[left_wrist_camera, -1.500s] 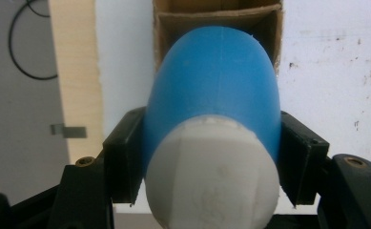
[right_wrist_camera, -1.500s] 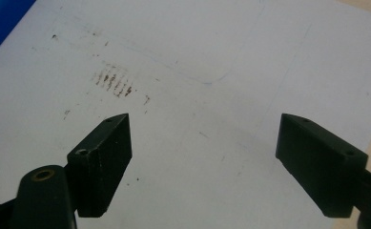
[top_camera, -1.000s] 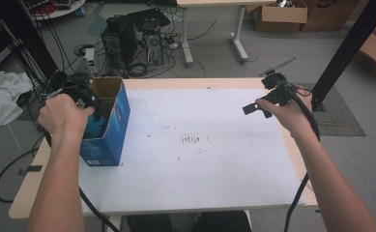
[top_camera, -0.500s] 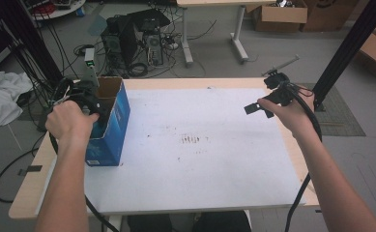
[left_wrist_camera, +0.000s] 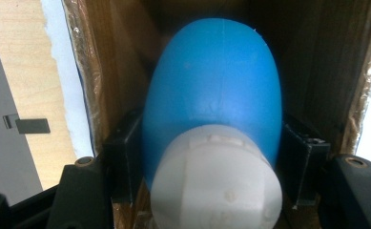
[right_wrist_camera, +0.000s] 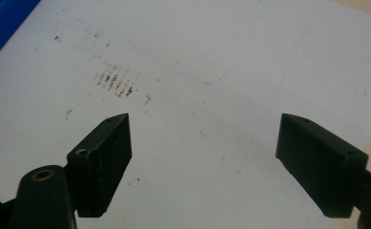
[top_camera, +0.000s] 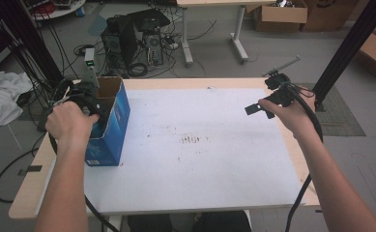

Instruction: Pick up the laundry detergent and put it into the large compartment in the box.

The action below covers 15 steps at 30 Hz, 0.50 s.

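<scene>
While inside the box [left_wrist_camera: 102, 71], the blue bottle [left_wrist_camera: 216, 81] sits clamped between the left gripper's [left_wrist_camera: 211, 157] jaws below its white cap [left_wrist_camera: 216, 181]; likely light, smooth, slippery plastic. Right gripper [right_wrist_camera: 202, 152] jaws apart, empty.

A grey floor [top_camera: 209, 46] is seen beyond the wooden table [top_camera: 26, 193], strewn with black cables [top_camera: 11, 164], with computer towers [top_camera: 132, 41] and a second desk's white legs [top_camera: 238, 36], cardboard boxes [top_camera: 277, 14], a white cloth [top_camera: 2, 99] and a dark mat [top_camera: 342, 113] set around it.
</scene>
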Each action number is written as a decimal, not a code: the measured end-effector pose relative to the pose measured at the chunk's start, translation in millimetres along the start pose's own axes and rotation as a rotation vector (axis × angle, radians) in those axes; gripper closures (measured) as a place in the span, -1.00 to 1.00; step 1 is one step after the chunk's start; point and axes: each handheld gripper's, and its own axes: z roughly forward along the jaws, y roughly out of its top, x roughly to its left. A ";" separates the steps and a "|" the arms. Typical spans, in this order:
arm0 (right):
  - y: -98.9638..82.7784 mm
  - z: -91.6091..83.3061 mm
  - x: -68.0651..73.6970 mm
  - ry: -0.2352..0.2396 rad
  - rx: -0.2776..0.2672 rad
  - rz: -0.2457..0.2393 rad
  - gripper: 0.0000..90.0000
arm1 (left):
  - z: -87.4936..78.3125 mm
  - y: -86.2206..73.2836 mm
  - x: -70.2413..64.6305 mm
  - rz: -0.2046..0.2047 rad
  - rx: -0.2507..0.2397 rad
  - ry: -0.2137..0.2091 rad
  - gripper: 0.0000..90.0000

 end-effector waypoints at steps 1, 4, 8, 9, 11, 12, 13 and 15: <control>-0.2 -0.1 -0.3 0.000 0.000 0.002 -0.56 | 0.1 0.2 -0.1 0.001 0.000 0.002 -0.17; -0.5 -0.1 -1.6 0.000 -0.002 0.005 -0.56 | 0.1 0.5 -1.3 0.003 0.002 0.005 -0.17; -0.9 0.2 -3.0 0.001 0.001 0.007 -0.56 | 0.0 0.3 -1.5 0.006 0.003 0.005 -0.17; -0.9 0.0 -3.2 0.001 0.000 0.007 -0.56 | 0.0 0.3 -1.3 0.006 0.002 0.006 -0.17; -0.8 -0.3 -3.3 0.000 -0.002 0.007 -0.56 | 0.0 0.2 -1.1 0.007 0.002 0.005 -0.17; -0.7 -0.6 -3.3 -0.001 -0.002 0.008 -0.56 | -0.1 0.3 -1.0 0.007 0.003 0.004 -0.17; -0.7 -0.5 -3.1 0.000 -0.001 0.008 -0.56 | 0.0 0.2 -1.1 0.007 0.003 0.004 -0.18; -0.7 -0.5 -2.7 0.001 0.000 0.006 -0.56 | 0.0 0.2 -1.3 0.008 0.002 0.005 -0.17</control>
